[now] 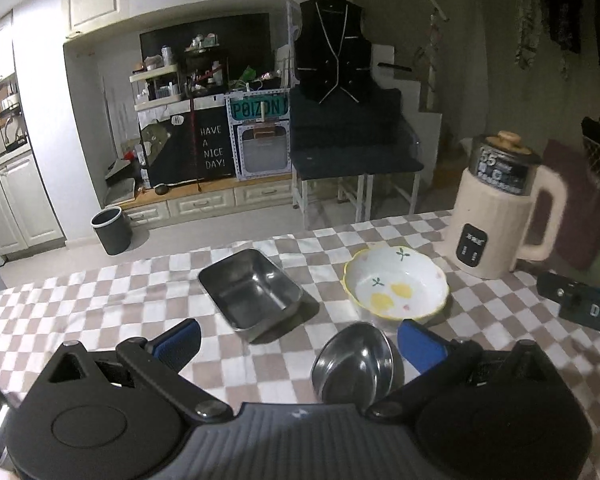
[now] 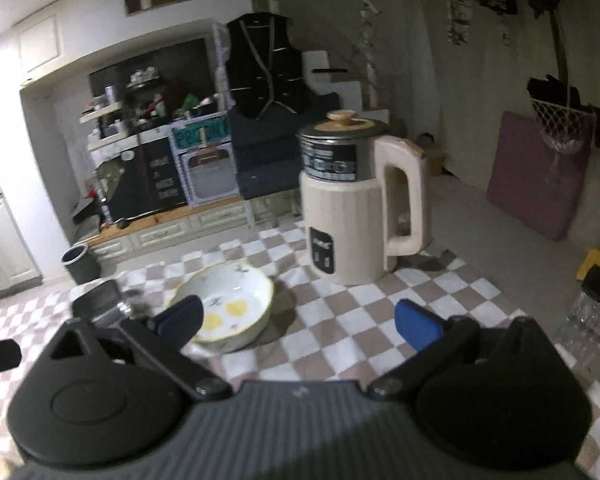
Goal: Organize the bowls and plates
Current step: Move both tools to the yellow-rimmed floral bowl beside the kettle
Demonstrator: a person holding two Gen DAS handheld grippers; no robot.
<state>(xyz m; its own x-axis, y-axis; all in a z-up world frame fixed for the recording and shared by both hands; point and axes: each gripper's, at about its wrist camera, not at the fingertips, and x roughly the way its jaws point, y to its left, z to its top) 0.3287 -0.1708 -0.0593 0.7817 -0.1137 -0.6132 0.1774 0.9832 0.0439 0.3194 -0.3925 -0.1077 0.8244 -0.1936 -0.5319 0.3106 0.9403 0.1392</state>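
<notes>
A white ceramic bowl with yellow lemon prints (image 1: pixel 396 289) sits on the checkered table. A square steel dish (image 1: pixel 250 294) lies to its left. A small round steel bowl (image 1: pixel 354 364) lies nearest me, just inside the right finger of my left gripper (image 1: pixel 300 342), which is open and above the cloth. In the right wrist view the ceramic bowl (image 2: pixel 228 304) lies ahead left, and the steel dish (image 2: pixel 100 300) is beyond the left finger. My right gripper (image 2: pixel 298 320) is open and empty, its left finger over the bowl's near rim.
A cream electric kettle (image 1: pixel 500 208) stands at the table's far right, also in the right wrist view (image 2: pixel 356 200). The other gripper's black body (image 1: pixel 584 304) shows at the right. The table's far edge (image 1: pixel 220 248) drops to the floor. Clear glassware (image 2: pixel 592 320) sits at the right.
</notes>
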